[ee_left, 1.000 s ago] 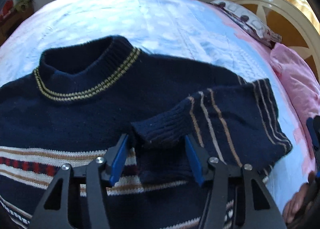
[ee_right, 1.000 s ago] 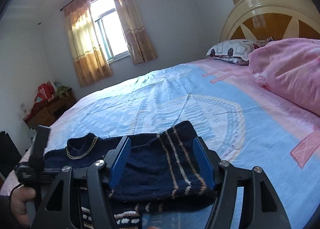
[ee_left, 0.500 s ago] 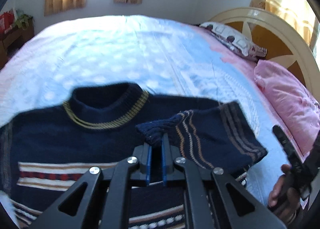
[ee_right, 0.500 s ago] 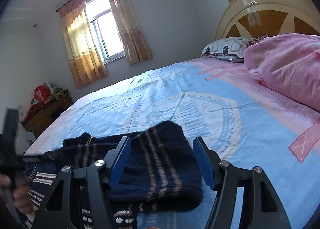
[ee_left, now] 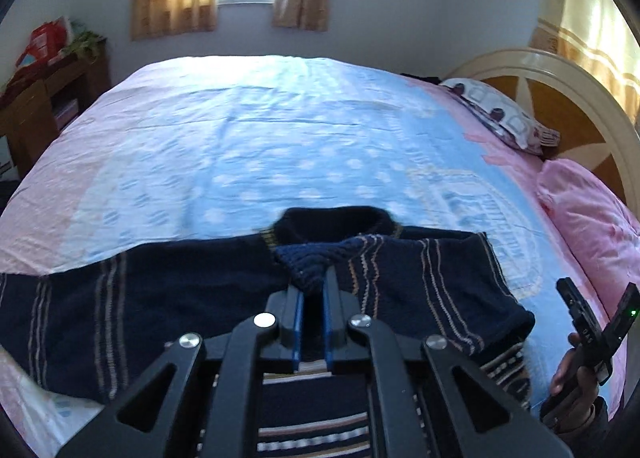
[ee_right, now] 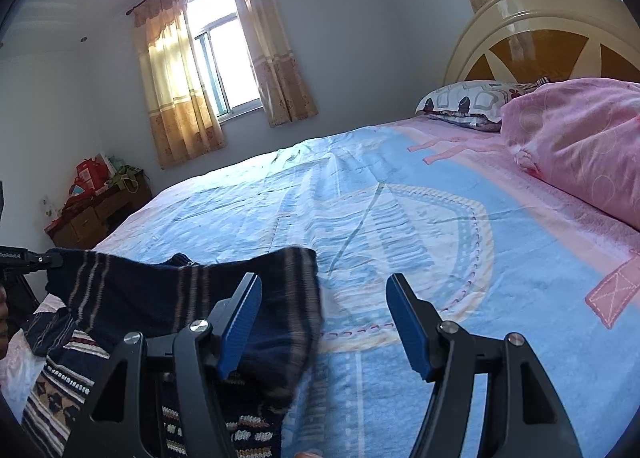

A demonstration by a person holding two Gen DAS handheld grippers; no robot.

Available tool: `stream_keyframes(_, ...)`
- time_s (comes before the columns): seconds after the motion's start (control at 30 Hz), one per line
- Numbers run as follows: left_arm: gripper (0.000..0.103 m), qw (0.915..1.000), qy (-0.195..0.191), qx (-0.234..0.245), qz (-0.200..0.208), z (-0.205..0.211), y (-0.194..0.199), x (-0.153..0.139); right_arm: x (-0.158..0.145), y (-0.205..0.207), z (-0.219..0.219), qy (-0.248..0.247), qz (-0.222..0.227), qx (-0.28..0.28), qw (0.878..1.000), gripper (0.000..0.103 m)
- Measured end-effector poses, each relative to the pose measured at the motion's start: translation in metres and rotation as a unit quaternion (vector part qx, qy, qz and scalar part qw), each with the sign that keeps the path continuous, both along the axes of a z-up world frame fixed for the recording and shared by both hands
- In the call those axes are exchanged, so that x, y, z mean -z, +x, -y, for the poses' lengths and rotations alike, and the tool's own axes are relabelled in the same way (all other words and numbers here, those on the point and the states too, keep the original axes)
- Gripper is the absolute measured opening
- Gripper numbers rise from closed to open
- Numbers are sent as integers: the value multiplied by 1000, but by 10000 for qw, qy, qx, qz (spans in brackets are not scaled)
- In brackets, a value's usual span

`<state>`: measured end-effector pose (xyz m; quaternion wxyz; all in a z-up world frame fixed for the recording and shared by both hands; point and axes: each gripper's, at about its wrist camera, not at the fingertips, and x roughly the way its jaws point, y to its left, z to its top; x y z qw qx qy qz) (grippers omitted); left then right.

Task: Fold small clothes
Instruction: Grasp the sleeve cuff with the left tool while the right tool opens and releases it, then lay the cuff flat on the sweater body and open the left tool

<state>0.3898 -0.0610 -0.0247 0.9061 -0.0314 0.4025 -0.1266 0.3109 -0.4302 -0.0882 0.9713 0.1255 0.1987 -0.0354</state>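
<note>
Left gripper (ee_left: 311, 290) since lifted sleeve cuff (ee_left: 310, 258), jaws clenched on it; sweater (ee_left: 168, 298) body below jaws. Right gripper (ee_right: 322, 322) jaws released, sweater left of them.

The bed (ee_right: 360, 194) carries a blue-and-pink patterned bedspread (ee_left: 248, 146) with pale dots and a dashed oval motif. A navy striped sweater (ee_left: 168, 282) lies on its near part (one sleeve cuff is raised off the body). By the cream-and-wood headboard (ee_right: 532, 34) rest a patterned pillow (ee_right: 464, 100) and, nearer, a bulky pink quilt (ee_right: 580, 138), touching the pillow's end.
</note>
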Motion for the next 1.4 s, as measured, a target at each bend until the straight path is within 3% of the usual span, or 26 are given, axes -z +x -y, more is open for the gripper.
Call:
stream_keyframes(0.27, 8, 9986, 229, -397, -256, -39, 8, 31, 6, 5, -7, -81, -132, -142, 9998, 66)
stream_keyframes(0.43, 8, 9963, 243, -552, -614, -50, 23, 68, 12, 12, -20, -259, -365, -438, 9980, 66)
stream_keyframes(0.6, 16, 9908, 484, -889, -895, -48, 34, 104, 19, 23, -35, -505, -737, -719, 9934, 70)
stream_keyframes(0.73, 36, 9884, 860, -970, -794, -52, 31, 111, 29, 33, -31, -529, -1178, -561, 9900, 70)
stream_keyframes(0.83, 40, 9874, 1059, -987, -633, -59, 20, 105, 41, 44, -26, -449, -1626, -527, 9843, 70)
stream_keyframes(0.93, 56, 9822, 1447, -1133, -382, -63, 8, 99, 51, 48, -23, -426, -1928, -415, 9794, 70)
stream_keyframes(0.97, 61, 9794, 1618, -1161, -340, -63, 6, 100, 51, 49, -22, -427, -1953, -384, 9790, 70)
stream_keyframes(1.1, 61, 9701, 2103, -1094, -525, -57, 8, 117, 51, 48, -27, -778, -2066, -187, 9752, 74)
stream_keyframes(1.27, 61, 9690, 2155, -1153, -368, -55, 1, 116, 45, 41, -34, -1210, -2115, -94, 9698, 74)
stream_keyframes(1.33, 63, 9717, 2042, -1126, -387, -60, 0, 114, 31, 33, -33, -1076, -1783, -130, 9780, 74)
stream_keyframes(1.4, 71, 9717, 2024, -1158, -371, -69, 0, 113, 12, 22, -27, -764, -1324, -90, 9882, 74)
